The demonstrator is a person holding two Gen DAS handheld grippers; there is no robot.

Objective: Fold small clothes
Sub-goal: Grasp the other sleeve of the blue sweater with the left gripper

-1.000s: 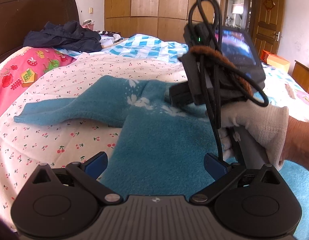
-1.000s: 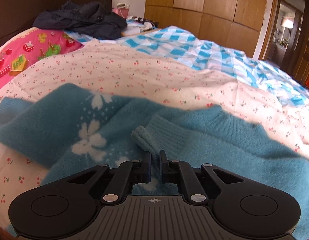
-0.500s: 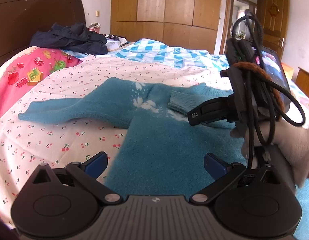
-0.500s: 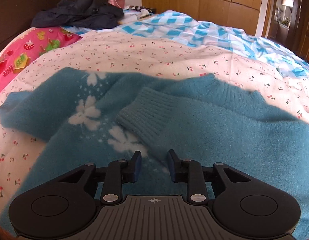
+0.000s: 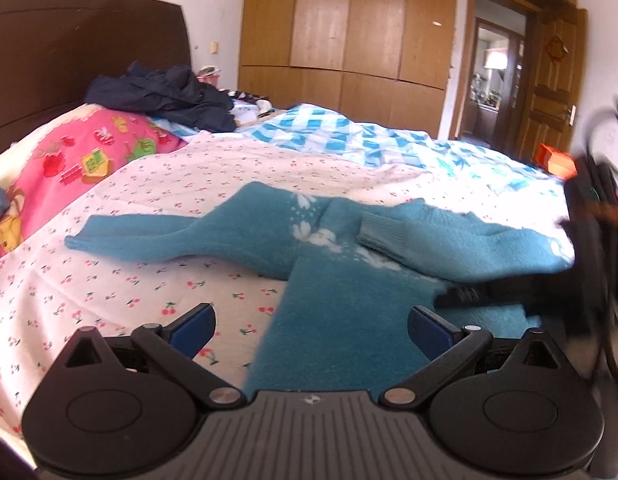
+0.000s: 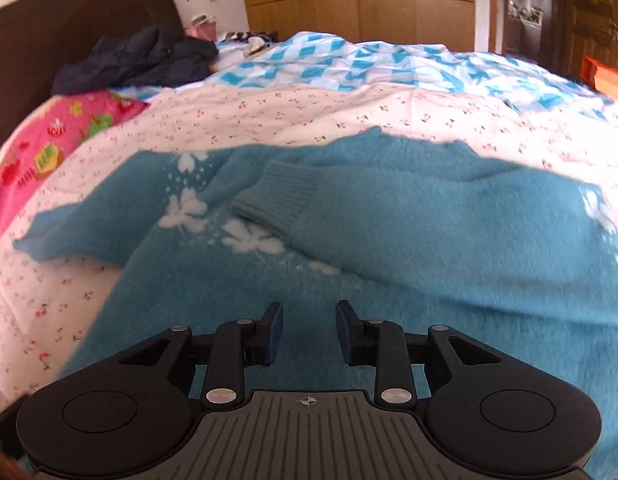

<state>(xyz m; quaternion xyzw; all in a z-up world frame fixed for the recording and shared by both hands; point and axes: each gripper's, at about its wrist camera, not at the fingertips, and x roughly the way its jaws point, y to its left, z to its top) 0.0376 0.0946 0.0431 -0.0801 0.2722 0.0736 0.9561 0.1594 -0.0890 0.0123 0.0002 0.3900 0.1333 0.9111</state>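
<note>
One sleeve (image 6: 349, 216) is laid across the sweater (image 6: 269, 300) at centre frame; both claws, left (image 5: 311, 326) wide and right (image 6: 309, 332) narrowly parted, are empty.

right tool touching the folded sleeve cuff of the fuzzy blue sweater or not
Apart. The right wrist view shows the open right tool short of the ribbed cuff, with bare sweater between.
</note>
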